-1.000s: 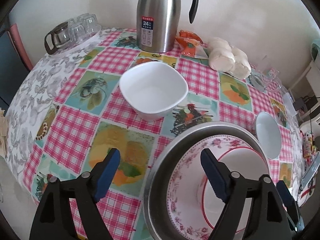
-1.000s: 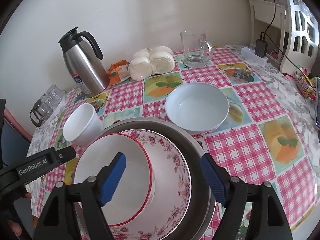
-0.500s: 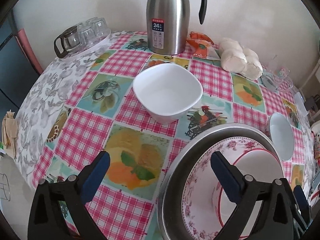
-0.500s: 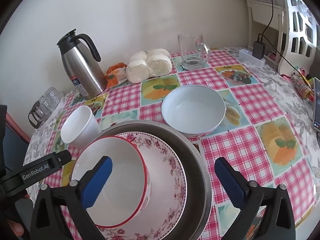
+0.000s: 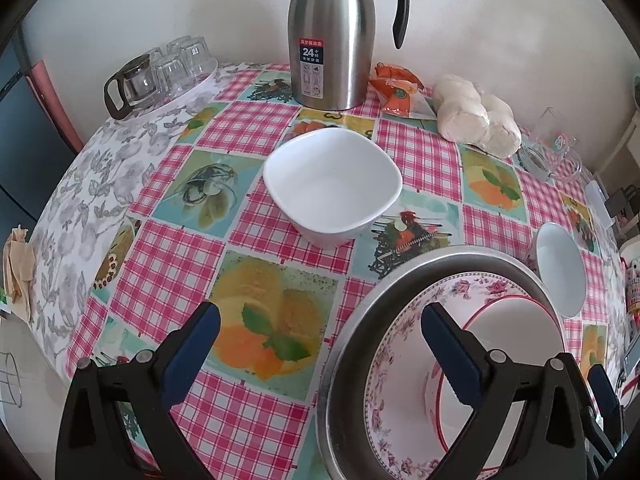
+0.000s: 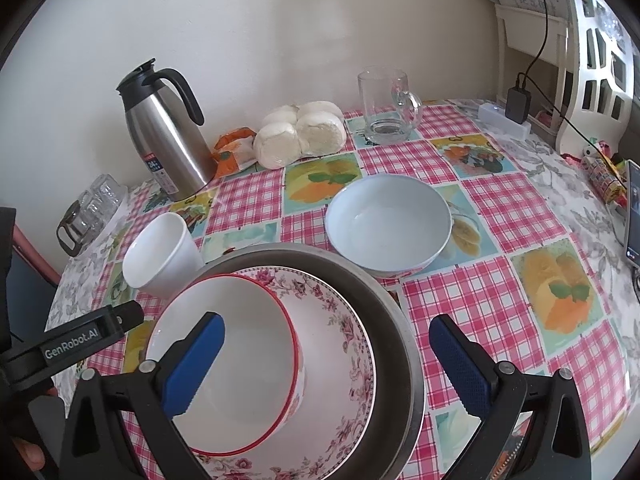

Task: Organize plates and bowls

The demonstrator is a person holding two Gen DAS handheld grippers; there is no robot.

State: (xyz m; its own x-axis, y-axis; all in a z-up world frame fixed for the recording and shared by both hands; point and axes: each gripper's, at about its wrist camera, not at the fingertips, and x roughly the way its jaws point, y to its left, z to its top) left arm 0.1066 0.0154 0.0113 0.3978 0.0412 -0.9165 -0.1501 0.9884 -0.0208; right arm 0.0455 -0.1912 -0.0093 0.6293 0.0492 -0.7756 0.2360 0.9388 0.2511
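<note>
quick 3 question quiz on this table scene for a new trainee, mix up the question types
1. True or false: the red-rimmed bowl sits inside the floral plate, which lies in the metal basin.
2. Which dish stands nearest the thermos? A) square white bowl B) pale blue bowl C) glass mug
3. Fill in: both the left tongs and the right tongs are ____ and hold nothing.

Key: 1 true; 2 A; 3 open

Three stacked dishes, two loose bowls.
Small bowl (image 6: pixel 228 360) sits in plate (image 6: pixel 340 344), plate in pan (image 6: pixel 400 320); square bowl (image 6: pixel 160 256) at ten o'clock, round bowl (image 6: pixel 388 224) at one.
</note>
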